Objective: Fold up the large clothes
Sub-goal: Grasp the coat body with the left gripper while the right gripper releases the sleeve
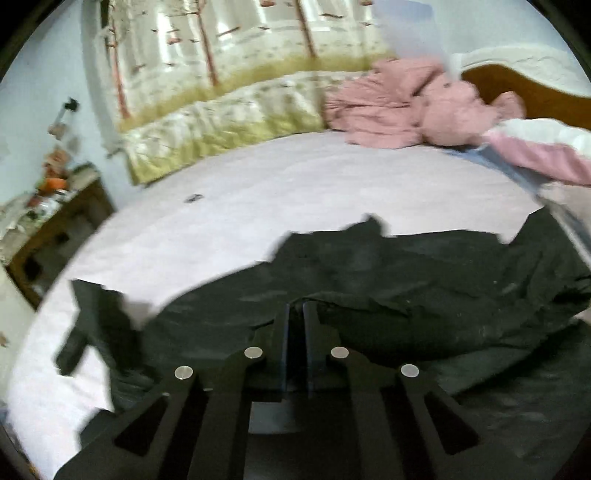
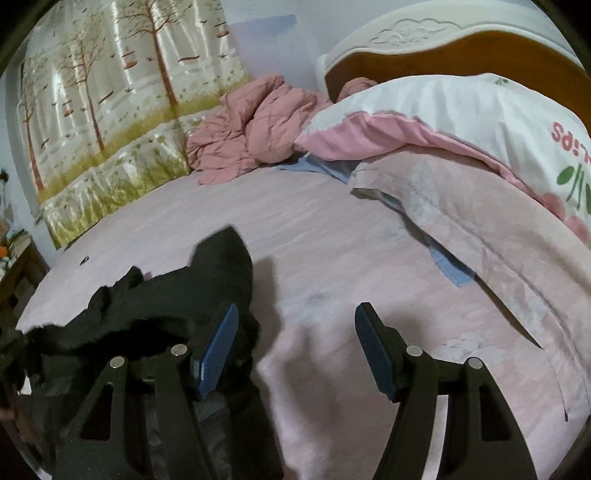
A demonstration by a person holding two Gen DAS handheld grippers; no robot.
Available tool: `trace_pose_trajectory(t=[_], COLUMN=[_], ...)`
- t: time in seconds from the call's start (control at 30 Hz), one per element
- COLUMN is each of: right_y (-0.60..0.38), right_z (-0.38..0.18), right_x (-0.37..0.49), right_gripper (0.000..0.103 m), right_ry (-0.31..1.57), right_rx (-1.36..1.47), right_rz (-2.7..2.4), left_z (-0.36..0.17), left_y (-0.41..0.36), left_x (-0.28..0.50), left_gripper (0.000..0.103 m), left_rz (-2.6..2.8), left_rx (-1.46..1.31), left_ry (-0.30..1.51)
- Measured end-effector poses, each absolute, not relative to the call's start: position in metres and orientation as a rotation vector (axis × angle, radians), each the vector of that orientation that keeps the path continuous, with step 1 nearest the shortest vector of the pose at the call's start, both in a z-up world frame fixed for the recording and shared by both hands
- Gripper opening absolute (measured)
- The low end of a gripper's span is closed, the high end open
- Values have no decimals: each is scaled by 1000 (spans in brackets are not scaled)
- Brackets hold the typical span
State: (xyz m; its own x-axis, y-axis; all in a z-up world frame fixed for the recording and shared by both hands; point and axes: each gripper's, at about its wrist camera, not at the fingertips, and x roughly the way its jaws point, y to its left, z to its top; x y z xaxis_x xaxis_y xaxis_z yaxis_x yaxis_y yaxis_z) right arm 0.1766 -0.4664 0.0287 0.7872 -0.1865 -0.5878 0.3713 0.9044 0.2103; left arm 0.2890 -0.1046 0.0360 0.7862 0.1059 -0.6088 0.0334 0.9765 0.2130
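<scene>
Pillow [image 2: 517, 122] lettering unreadable (upside down).

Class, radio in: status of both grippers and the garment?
Left gripper shut on crumpled black garment. Right gripper open, empty, beside it. Pink bedsheet ahead clear.

Matt black garment [image 1: 406, 280] — cloth (creased).

A pink-sheeted bed [image 2: 332, 236] with carved headboard [image 2: 424, 33], tree-print curtain [image 1: 221, 66], perhaps a cluttered dresser [image 1: 55, 221].
</scene>
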Motion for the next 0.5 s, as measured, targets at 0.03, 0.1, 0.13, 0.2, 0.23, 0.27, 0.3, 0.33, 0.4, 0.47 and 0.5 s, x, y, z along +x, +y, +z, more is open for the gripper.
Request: trace_pose_trajectory(t=[0.03,0.1,0.13,0.2,0.23,0.27,0.3,0.33,0.4,0.47,0.5], right_y=[-461,-451,-445,-435,-430,-426,-421,-418,-412,-409,-408], right_z=[28,28,26,24,23,21,21,19,17,15,14], right_x=[178,181,181,182,183,184,186,186,187,188,189], right_gripper=[65,65,65,65,65,65,66,66,66,67,68], right_ry=[598,603,606,613,618,622,629,633,641,649,655], right_rx=[313,282,266,234,219,206,190,177,158,153,152], right_rz=[-294,-270,-261,-244,-232,-221,-209,-203,-192,-176,-168], left_z=[35,30,27,21,17,13,10,7,2,-3,-6], left_y=[-96,-79,-72,-55,-49,-41,-31,-23,-8,7,12], left_x=[293,302,305,310,313,317,320,323,326,329,328], left_gripper=[8,8,8,8,7,7,7,7,7,7,7], left_rz=[65,108,123,157,174,196,214,227,260,286,288], left_rx=[229,248,255,263,260,251,236,224,215,212,207], left_ry=[671,686,693,712,721,734,744,750,755,762,769])
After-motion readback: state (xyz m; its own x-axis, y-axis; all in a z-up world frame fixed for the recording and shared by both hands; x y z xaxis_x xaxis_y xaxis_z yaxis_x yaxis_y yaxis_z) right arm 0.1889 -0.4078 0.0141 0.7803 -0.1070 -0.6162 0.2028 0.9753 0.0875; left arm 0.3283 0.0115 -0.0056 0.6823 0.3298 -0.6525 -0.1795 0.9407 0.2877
